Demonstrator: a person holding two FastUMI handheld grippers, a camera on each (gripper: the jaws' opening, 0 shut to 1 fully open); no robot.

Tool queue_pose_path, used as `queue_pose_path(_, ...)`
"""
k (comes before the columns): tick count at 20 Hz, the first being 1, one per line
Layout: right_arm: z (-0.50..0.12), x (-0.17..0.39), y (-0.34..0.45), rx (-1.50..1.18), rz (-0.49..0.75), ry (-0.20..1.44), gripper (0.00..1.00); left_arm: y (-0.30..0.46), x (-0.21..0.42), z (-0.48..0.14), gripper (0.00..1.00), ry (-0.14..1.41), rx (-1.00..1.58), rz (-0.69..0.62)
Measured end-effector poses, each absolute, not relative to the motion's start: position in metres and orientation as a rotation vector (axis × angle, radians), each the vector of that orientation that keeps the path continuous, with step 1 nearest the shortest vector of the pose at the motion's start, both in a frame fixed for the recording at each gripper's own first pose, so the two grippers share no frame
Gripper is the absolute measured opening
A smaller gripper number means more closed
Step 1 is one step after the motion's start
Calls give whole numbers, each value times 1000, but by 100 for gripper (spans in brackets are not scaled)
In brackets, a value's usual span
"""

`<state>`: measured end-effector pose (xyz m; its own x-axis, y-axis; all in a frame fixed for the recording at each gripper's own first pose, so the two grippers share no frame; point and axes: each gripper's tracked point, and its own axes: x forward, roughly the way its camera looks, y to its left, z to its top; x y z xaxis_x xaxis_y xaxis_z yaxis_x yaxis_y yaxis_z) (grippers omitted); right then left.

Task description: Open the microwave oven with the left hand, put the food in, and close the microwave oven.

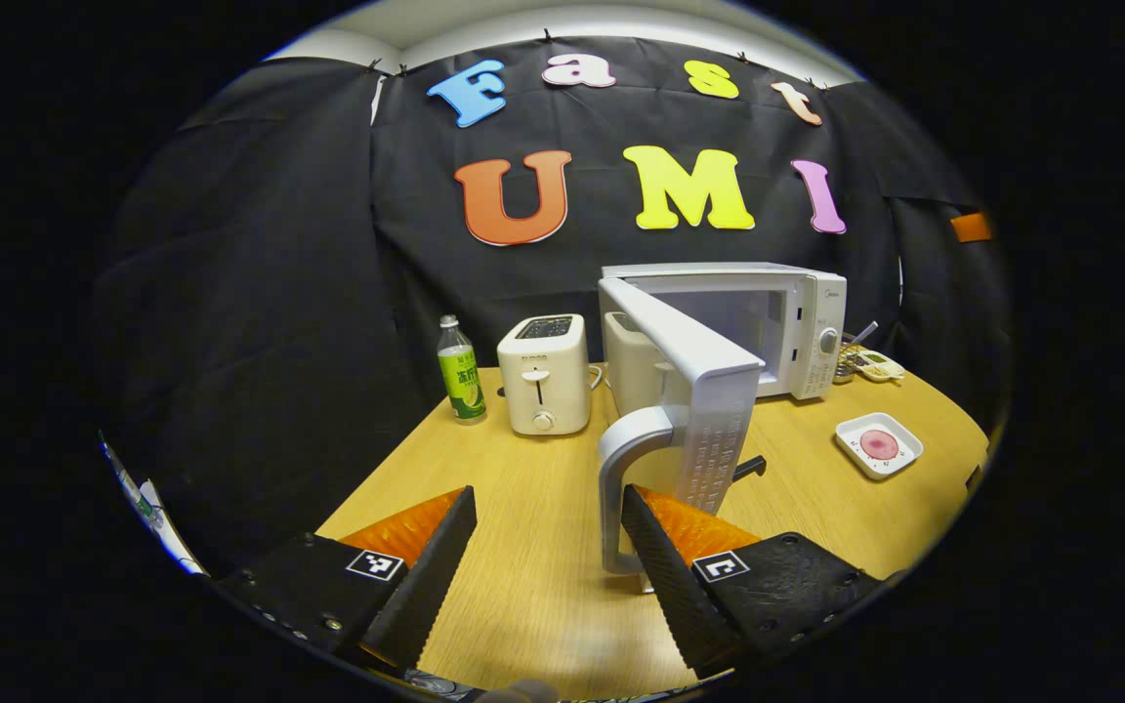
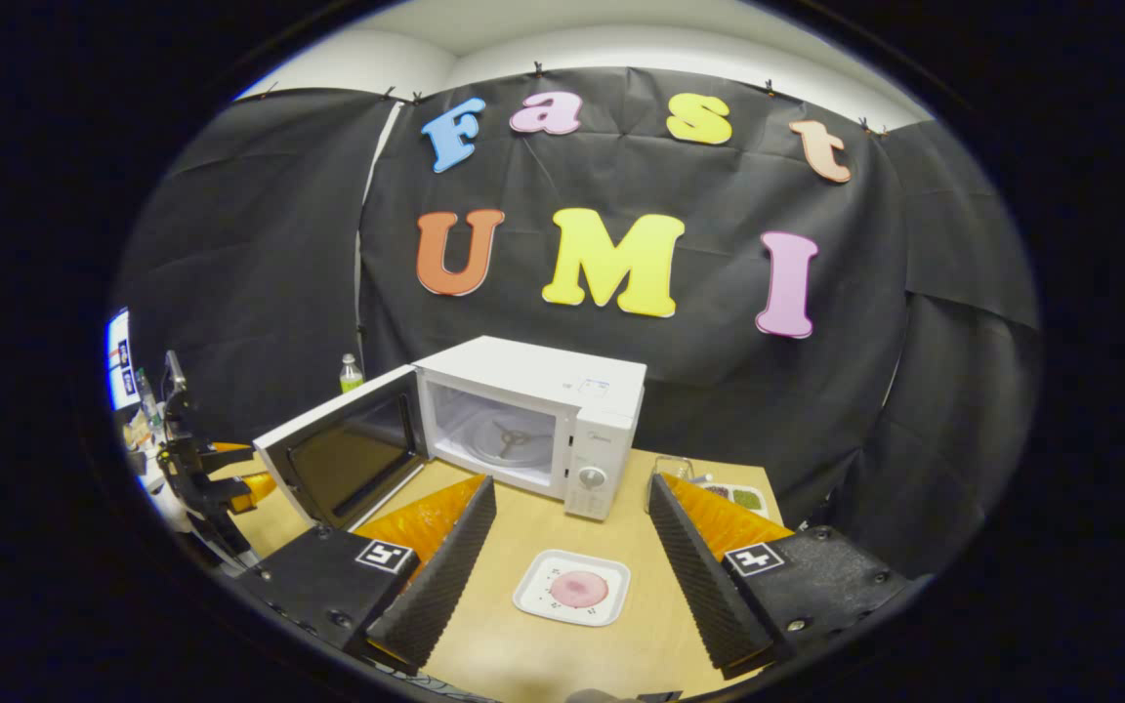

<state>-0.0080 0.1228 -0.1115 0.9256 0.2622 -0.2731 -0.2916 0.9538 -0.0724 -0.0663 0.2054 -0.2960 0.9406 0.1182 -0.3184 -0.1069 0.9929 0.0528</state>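
Microwave door swung open; left tongs released beside its handle, right tongs released above food plate: risk, plate tipping if gripped off-centre.

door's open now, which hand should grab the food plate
Right, probably. The right gripper hangs open directly above the plate of food, which lies between its fingers, in front of the open microwave. The left gripper is open beside the door handle.
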Motion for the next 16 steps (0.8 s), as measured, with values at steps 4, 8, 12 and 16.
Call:
queue_pose_path(4, -135, 4, 97, -77, 241, 304, 100, 209, -80, -291, 95, 325, 22, 139)
queue_pose_path(8, -182, 19, 71, -68, 224, 379, 100, 186, -90, -274, 94, 306, -27, 137)
queue_pose_path(12, -260, 33, 51, -28, 258, 547, 100, 156, -93, -248, 95, 273, -63, 135)
queue_pose_path(16, -330, 50, 45, 27, 301, 712, 96, 128, -92, -226, 95, 264, -61, 126)
